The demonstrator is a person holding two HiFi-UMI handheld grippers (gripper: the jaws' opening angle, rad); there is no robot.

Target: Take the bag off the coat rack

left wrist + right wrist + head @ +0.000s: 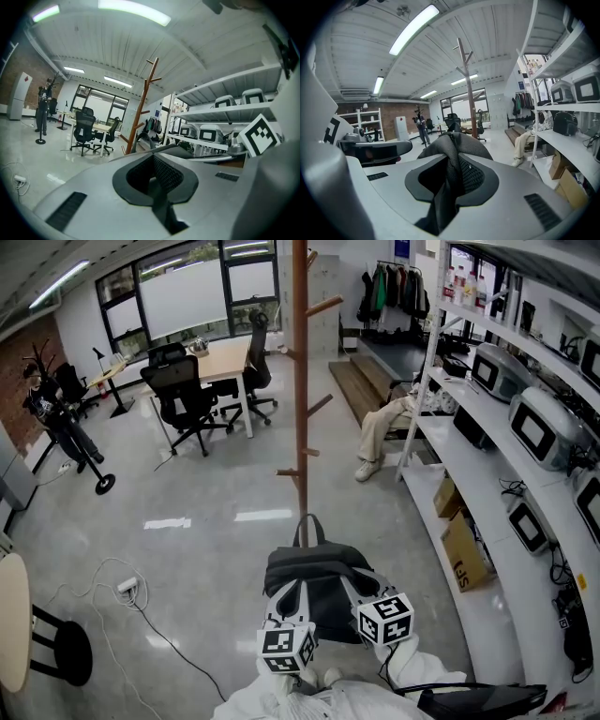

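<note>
Bag [314,582] is off the rack [300,381], low in front of its pole and close to the person. Right gripper [454,176] fingers are clenched on a bunched fold of bag fabric. Left gripper [157,176] fingers are clamped on dark bag material at its near edge.

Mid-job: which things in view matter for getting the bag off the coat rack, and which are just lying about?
Job:
bag, clamped in the right gripper
left gripper, jaws together
coat rack

Lying about:
office chairs
desk
shelving
cardboard box
floor cable
</note>
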